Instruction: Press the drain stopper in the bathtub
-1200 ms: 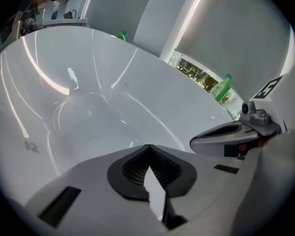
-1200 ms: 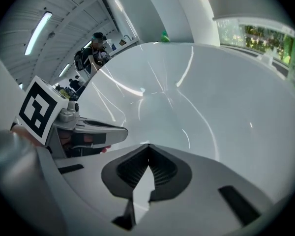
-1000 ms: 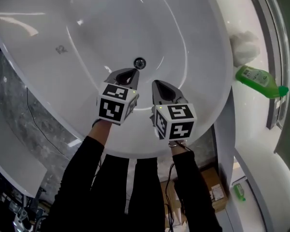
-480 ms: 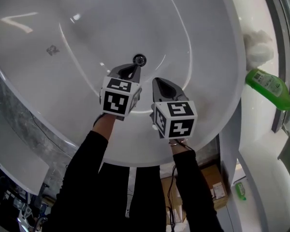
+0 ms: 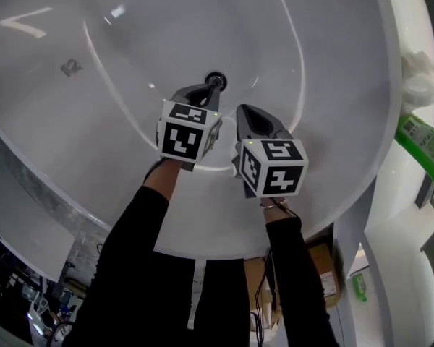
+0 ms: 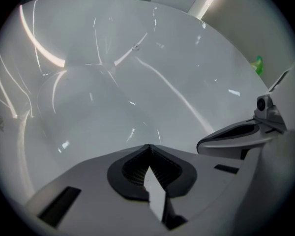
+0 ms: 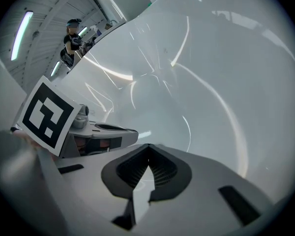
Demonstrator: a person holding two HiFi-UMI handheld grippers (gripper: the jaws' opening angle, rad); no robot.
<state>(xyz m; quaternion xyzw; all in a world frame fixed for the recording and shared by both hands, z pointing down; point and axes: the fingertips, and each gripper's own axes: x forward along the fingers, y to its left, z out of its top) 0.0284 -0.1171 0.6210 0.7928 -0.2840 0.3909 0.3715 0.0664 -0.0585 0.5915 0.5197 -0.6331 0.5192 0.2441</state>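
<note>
White bathtub (image 5: 333,63) fills most of the head view, seen steeply from above, far end cut off at the top. Both arms in black sleeves: left sleeve (image 5: 130,266) and right sleeve (image 5: 293,280) reach forward and down over the near rim into the tub. They run side by side with wrists close, and the hands are mostly hidden behind the marker cubes.

Left gripper (image 5: 215,86) is further forward, nose pointing down at the tub floor. Its jaws are clenched, tips meeting with nothing between them, read from the left gripper view. Right gripper (image 5: 244,110) sits just beside it and a bit nearer the body, tilted the same way. Its jaws are also pressed together and empty.

Green bottle (image 5: 424,142) lies on the ledge at right, cut off by the frame edge. A white lump (image 5: 419,78) above it is too washed out to identify. A cardboard box (image 5: 323,264) sits on the floor below the tub rim, partly behind the right sleeve.

Drain stopper (image 5: 215,79), small, dark and round, is on the tub floor near the middle. The left gripper's tip overlaps its near edge in the head view, and I cannot tell if they touch. Neither gripper view shows the stopper, only glossy tub wall with light streaks beyond the jaws. A dark mark on the tub floor at upper left is too small to read.
</note>
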